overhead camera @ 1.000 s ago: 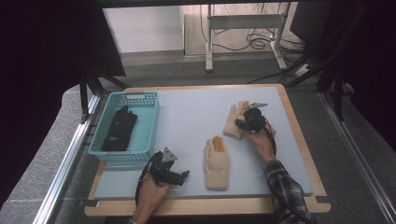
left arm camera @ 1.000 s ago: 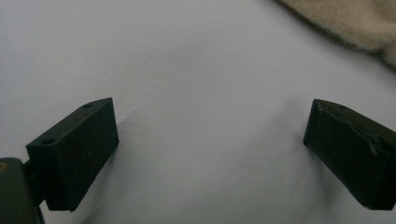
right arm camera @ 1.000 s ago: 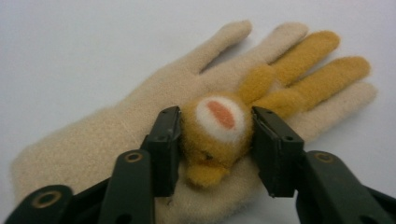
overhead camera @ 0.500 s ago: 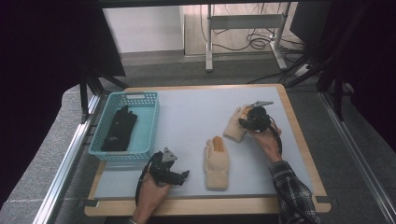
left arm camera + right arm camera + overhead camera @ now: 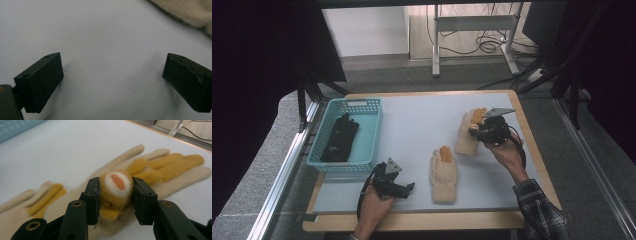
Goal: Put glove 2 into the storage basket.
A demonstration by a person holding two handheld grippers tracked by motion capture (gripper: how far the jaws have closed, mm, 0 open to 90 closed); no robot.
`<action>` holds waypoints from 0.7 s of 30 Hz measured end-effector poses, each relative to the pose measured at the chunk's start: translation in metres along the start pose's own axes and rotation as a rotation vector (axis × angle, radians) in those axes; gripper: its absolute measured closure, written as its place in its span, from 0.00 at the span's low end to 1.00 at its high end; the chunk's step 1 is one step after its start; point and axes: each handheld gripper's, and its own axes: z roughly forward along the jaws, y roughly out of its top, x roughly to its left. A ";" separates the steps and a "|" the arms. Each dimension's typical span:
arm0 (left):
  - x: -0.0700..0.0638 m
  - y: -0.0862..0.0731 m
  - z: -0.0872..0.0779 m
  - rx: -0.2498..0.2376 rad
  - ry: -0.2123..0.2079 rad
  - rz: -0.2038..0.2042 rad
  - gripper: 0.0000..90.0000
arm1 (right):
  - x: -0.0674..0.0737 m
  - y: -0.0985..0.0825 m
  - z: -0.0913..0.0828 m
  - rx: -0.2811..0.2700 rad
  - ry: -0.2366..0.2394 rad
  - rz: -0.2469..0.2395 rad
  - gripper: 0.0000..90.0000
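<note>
- Wool, cream with orange patches: we count two such gloves on the grey mat (image 5: pixel 412 125) in the high view, plus one black glove (image 5: pixel 339 137) lying in the teal basket (image 5: pixel 362 106) at left centre of the frame.
- We hold the far glove (image 5: pixel 466 142), right of centre, with the right gripper (image 5: pixel 474 129); its jaws pinch the orange-and-white knob (image 5: pixel 117 188) on the palm, one pad on each side, as the right gripper view shows. The jaws have just been closing on it.
- The near glove (image 5: pixel 444 172) lies flat at lower centre, fingers pointing away from us, a little apart from the far one. In the right gripper view it shows blurred at lower left (image 5: pixel 30 200).
- Our left gripper (image 5: pixel 407 189) rests at the lower left of the mat, between the basket and the near glove, touching neither. Its jaws stand spread with bare mat between them; in the left gripper view a cream edge of a glove (image 5: pixel 185 11) sits at the upper right.
- Nothing lies on the open mat between the far glove and the basket.
- Beyond the table we see one metal stand (image 5: pixel 472 22) and loose cables (image 5: pixel 484 45) on the floor.
</note>
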 end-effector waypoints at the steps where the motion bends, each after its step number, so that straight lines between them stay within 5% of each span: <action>1: 0.000 0.000 0.000 0.000 0.000 0.000 0.04 | 0.003 0.001 -0.005 -0.002 0.013 -0.008 0.66; 8: 0.000 0.000 0.000 -0.001 0.001 0.002 0.04 | 0.039 -0.005 -0.031 -0.025 0.154 -0.069 0.65; 21: 0.000 0.000 0.000 -0.002 0.001 -0.001 0.04 | 0.096 -0.028 -0.031 -0.003 0.333 -0.107 0.65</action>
